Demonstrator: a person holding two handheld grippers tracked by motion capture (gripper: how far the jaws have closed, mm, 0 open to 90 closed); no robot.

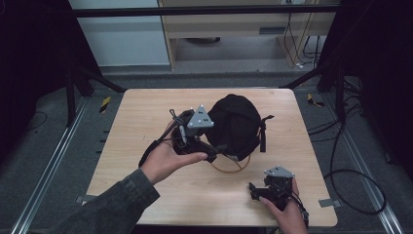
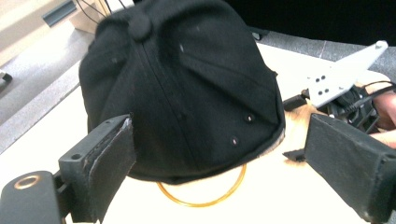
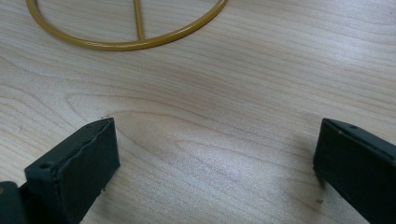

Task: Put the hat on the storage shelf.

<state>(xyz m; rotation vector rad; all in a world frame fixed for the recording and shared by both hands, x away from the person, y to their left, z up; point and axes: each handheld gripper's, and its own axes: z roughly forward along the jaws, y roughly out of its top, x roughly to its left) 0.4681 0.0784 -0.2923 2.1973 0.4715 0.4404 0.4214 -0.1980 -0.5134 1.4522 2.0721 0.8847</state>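
Observation:
A black cap (image 1: 234,124) sits mid-table over a gold wire ring (image 1: 233,168). In the left gripper view the cap (image 2: 187,88) has its top button toward the upper left, and the ring (image 2: 205,199) peeks out under its near rim. My left gripper (image 1: 214,141) is held against the cap's left side. It is open (image 2: 219,135), with its jaws wide on either side of the cap's lower edge. My right gripper (image 1: 254,190) rests low near the table's front right. It is open (image 3: 215,135) over bare wood, and the ring (image 3: 126,43) lies ahead of it.
The wooden table (image 1: 146,122) stands on a grey floor with metal rails. Cables (image 1: 355,175) trail on the floor at the right. The cap's strap (image 1: 263,134) hangs off its right side. My right gripper's grey plate (image 2: 343,77) appears beyond the cap in the left gripper view.

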